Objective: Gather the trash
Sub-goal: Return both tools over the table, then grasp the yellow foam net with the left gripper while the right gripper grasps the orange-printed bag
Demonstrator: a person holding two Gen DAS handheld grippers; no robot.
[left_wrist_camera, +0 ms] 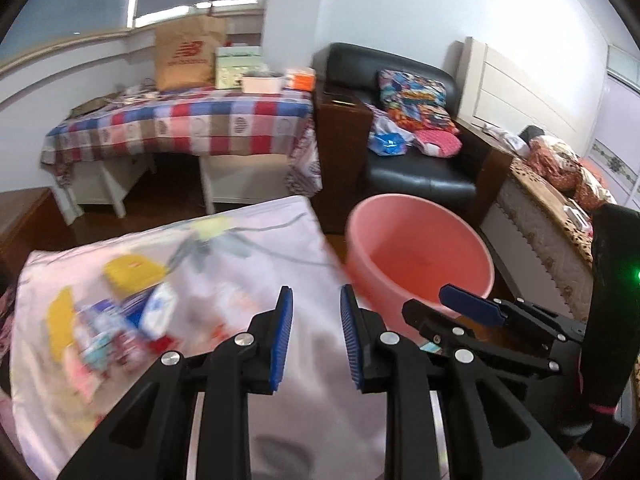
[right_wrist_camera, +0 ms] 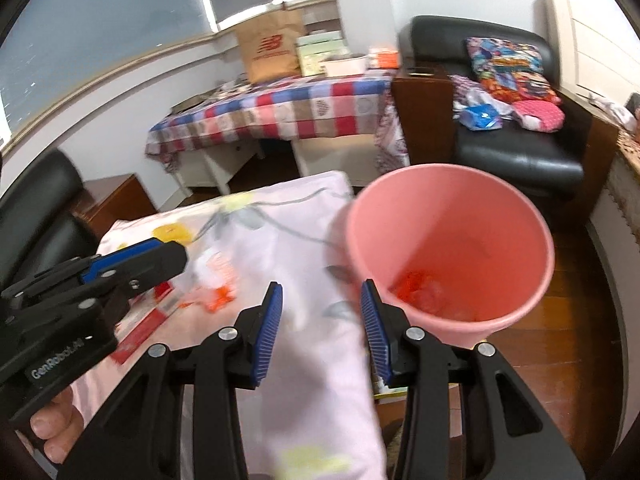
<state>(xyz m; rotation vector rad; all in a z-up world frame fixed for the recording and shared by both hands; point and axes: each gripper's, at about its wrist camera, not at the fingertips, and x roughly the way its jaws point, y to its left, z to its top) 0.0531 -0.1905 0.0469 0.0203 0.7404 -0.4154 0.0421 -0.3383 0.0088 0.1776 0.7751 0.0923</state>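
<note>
While both grippers gape wide, empty, wrappers (left_wrist_camera: 108,320) sit left of left gripper (left_wrist_camera: 316,334).
Blurry view, likely: right gripper (right_wrist_camera: 322,330) could clip pink bin (right_wrist_camera: 448,248) rim beside it.

Black leather armchair (left_wrist_camera: 404,160) holds a patterned cushion (left_wrist_camera: 414,94). Checked tablecloth (left_wrist_camera: 180,128) covers the table against the far wall; brown paper bag (left_wrist_camera: 186,54) stands on it.

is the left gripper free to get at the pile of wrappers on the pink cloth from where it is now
Probably yes. The left gripper is open and empty above the pink cloth, and the wrappers lie uncovered just to its left. Nothing stands between them; the right gripper is off by the pink bin.
</note>
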